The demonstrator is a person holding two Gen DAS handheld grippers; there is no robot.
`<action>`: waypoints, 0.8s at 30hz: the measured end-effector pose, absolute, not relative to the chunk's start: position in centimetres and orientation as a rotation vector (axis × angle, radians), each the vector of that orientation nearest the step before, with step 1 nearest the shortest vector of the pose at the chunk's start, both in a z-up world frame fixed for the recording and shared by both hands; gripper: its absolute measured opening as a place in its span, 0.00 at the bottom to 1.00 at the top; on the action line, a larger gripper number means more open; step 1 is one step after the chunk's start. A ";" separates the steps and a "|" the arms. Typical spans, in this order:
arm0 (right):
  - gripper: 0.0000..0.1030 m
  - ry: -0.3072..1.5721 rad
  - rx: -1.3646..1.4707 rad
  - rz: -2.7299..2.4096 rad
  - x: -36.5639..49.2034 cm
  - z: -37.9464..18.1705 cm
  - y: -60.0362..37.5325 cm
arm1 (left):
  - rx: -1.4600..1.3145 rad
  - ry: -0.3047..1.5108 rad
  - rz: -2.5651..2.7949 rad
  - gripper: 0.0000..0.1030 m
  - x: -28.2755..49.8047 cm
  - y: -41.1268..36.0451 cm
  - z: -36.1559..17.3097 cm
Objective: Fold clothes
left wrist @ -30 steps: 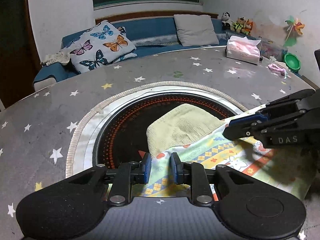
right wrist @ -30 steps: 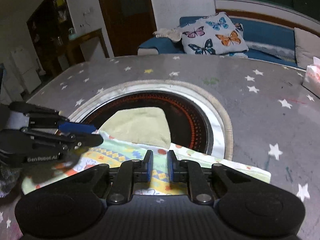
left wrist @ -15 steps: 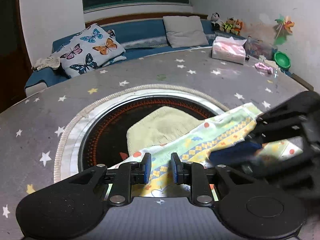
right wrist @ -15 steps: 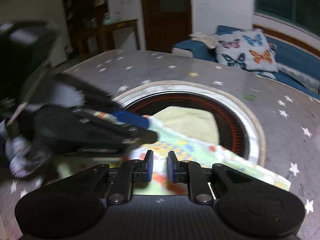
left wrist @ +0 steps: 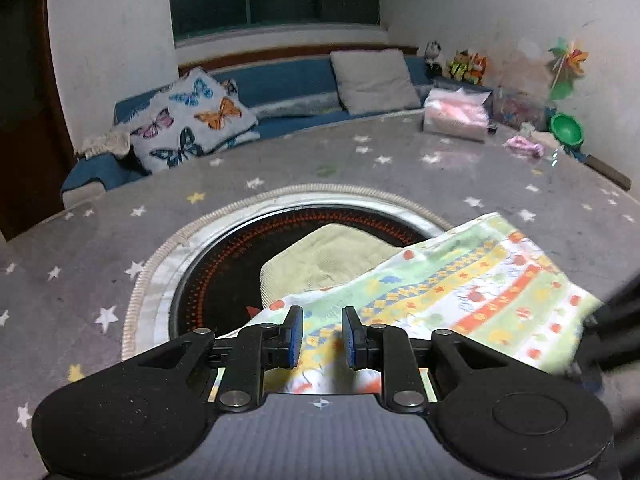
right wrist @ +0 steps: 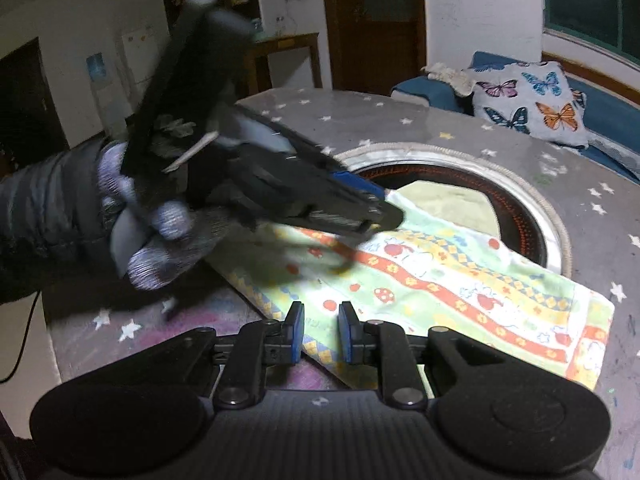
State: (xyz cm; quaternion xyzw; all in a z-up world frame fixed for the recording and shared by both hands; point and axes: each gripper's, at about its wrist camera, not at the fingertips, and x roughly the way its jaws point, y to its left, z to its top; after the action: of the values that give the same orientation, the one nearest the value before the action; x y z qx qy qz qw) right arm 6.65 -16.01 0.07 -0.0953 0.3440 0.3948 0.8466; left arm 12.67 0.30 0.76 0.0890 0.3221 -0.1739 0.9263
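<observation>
A patterned towel — pale green with orange, yellow and white bands and small red figures — lies on the star-printed grey counter, its far edge reaching over the rim of the round black inset in the counter's middle. On that inset, partly under the towel's edge, sits a folded pale yellow cloth.

The left tool points down at the towel's near corner. In the left wrist view its blue pads stand a little apart, with a lifted fold of towel between them; whether they press on it cannot be told. From the right wrist view the same tool is blurred, held by a gloved hand in a dark sleeve, its tip over the towel's far left part.

The right tool hovers over the towel's near edge, where the cloth lies flat on the counter. Its jaws are opening, and the pads do not press on the fabric.

Behind the counter stand a blue sofa with a butterfly cushion and a grey cushion; a tissue pack and a green bowl rest near the counter's far right edge.
</observation>
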 end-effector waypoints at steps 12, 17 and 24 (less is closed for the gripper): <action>0.17 0.742 -0.143 0.724 6.5 -1.2 -17.8 | 0.267 0.618 -0.363 0.24 5.3 0.6 -0.2; 0.17 0.747 -0.133 0.700 5.9 -1.2 -18.8 | 0.246 0.596 -0.341 0.24 4.0 1.4 -0.6; 0.18 0.766 -0.125 0.673 4.8 -1.3 -20.1 | 0.204 0.596 -0.304 0.24 3.0 2.8 -0.9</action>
State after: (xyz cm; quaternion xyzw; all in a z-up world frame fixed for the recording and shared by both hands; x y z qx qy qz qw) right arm 4.76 -20.06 -1.27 -0.0598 0.3666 0.3219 0.8709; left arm 3.01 2.84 -0.87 0.1001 0.2917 -0.1488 0.9395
